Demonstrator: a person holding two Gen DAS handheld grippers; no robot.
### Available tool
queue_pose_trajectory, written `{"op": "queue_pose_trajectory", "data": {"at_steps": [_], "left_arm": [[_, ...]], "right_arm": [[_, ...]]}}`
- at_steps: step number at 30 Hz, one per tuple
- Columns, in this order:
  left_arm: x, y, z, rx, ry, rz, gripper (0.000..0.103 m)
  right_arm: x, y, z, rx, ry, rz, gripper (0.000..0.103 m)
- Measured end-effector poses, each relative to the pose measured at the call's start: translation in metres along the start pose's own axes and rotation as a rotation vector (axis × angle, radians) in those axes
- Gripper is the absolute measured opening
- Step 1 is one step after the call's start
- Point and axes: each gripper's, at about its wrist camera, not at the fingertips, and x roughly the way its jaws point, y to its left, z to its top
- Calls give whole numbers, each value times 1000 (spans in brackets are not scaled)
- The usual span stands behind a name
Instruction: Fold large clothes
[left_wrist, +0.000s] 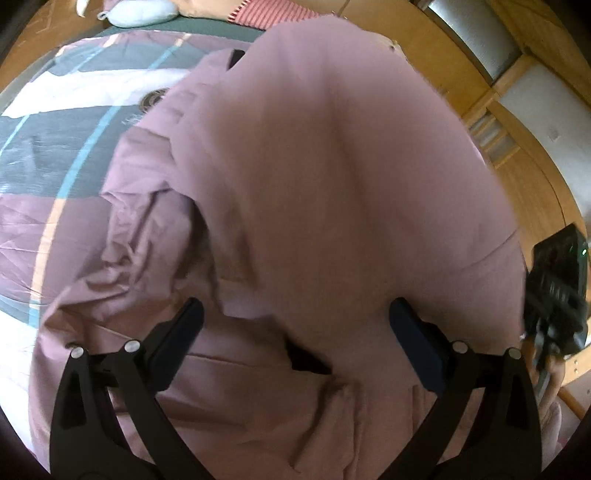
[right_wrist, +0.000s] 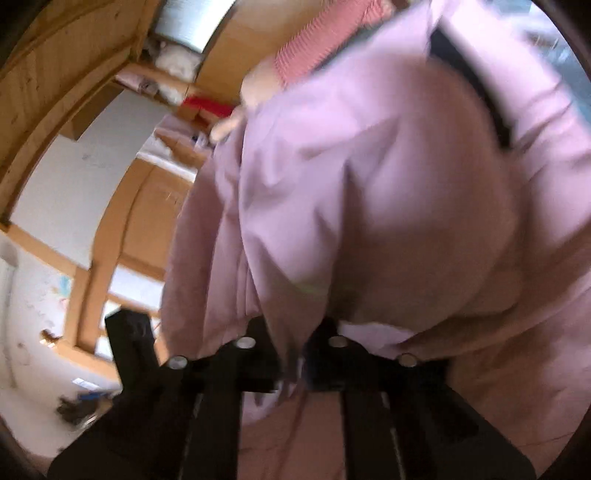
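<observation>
Ahead, pink garment (left_wrist: 332, 184) over bedspread (left_wrist: 66, 147)

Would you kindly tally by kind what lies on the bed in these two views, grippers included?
Pink garment: 1
Patterned bedspread: 1
Pale blue pillow: 1
Red striped cloth: 1
Grippers: 2, the left gripper with jaws open, the right gripper shut on the garment
Total: 6

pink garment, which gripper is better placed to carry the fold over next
Right. The right gripper is shut on a bunch of the pink garment, so it can pull at once. The left gripper stands wide open above the cloth and grips nothing yet.
</observation>
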Motion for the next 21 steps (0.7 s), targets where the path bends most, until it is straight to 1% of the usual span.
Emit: {"op": "queue_pose_trajectory", "data": {"at_steps": [1, 2, 3, 4, 5, 6, 8, 9, 10, 12, 14, 15, 16, 17, 18, 19, 20, 21], "left_arm": [[1, -3, -1, 7, 7, -9, 101], [0, -6, -2, 14, 13, -23, 101], [1, -9, -3, 25, 19, -22, 101], [0, -10, -4, 34, 17, -11, 101], [0, -13, -4, 48, 7, 10, 101], [-1, -14, -5, 57, 0, 28, 101], [-2, -17, -5, 75, -20, 76, 101], [-2, -17, -4, 80, -27, 90, 101], [-2, -18, -4, 84, -32, 100, 101], [0, -19, -5, 87, -27, 104, 101], [3, -20, -6, 82, -14, 106, 101], [5, -20, -7, 80, -6, 109, 101], [6, -19, -5, 78, -2, 112, 101], [7, -19, -6, 78, 2, 115, 101], [8, -18, -5, 79, 5, 118, 101], [10, -17, -5, 84, 8, 123, 101], [11, -16, -4, 89, 11, 129, 101], [12, -17, -5, 95, 14, 136, 101]], "right_arm": [[-14, 6, 3, -58, -55, -90, 7], [-26, 10, 8, -126, -111, -222, 7], [-27, 8, 11, -137, -123, -283, 7], [-27, 2, 13, -128, -110, -314, 7], [-22, -5, 11, -105, -79, -327, 8], [-13, -13, 7, -76, -34, -339, 11], [-2, -21, -4, -65, 28, -383, 16], [4, -22, -8, -69, 55, -396, 25], [5, -21, -10, -75, 66, -405, 27], [-2, -15, -7, -63, 62, -401, 39], [-20, -13, 0, -29, -45, -428, 41], [-36, -4, 5, -32, -149, -424, 42], [-48, 7, 8, -68, -242, -409, 42], [-56, 18, 6, -126, -307, -415, 42], [-59, 26, 2, -177, -340, -417, 42], [-57, 37, -2, -235, -348, -398, 42], [-53, 44, -3, -272, -332, -375, 42], [-40, 52, -9, -326, -280, -358, 42]]}}
